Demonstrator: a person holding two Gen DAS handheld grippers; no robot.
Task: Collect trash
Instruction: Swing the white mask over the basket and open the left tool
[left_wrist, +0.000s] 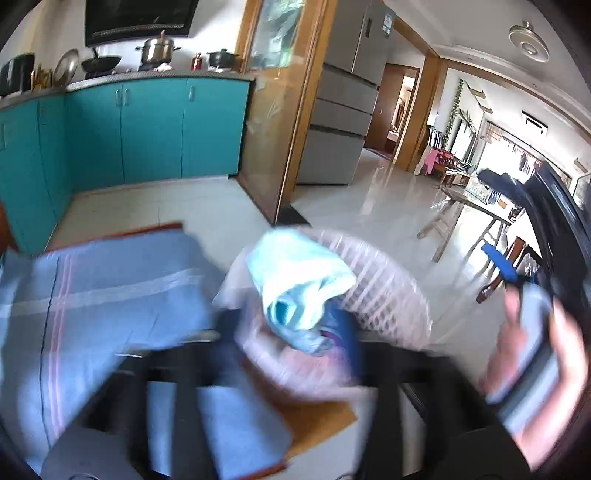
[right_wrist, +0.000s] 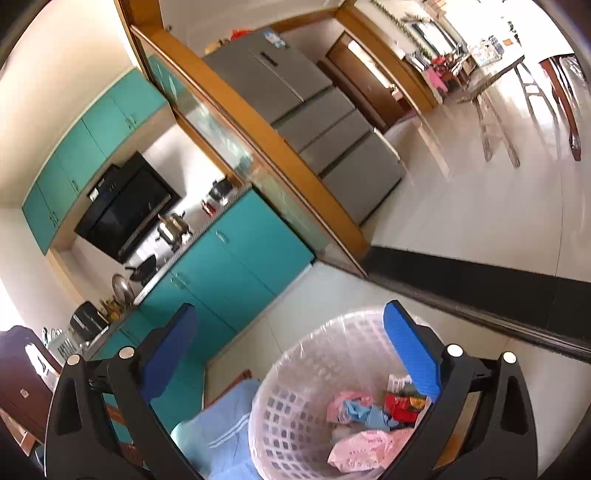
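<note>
A white lattice waste basket lined with clear plastic (right_wrist: 295, 398) stands on a table with a blue cloth (right_wrist: 221, 424). It holds pink, blue and red wrappers (right_wrist: 369, 417). My right gripper (right_wrist: 291, 354) is open and empty above the basket's rim. In the blurred left wrist view the basket (left_wrist: 376, 291) is close ahead and my left gripper (left_wrist: 291, 332) grips a crumpled pale blue and white bag (left_wrist: 295, 280) over it. The right gripper's blue pad (left_wrist: 498, 262) shows at the right.
Teal kitchen cabinets (left_wrist: 147, 129) with pots on the counter stand behind. A wooden door frame (left_wrist: 288, 122) and a grey fridge (left_wrist: 343, 110) lie further back. A wooden table and chairs (left_wrist: 476, 218) stand in the room to the right.
</note>
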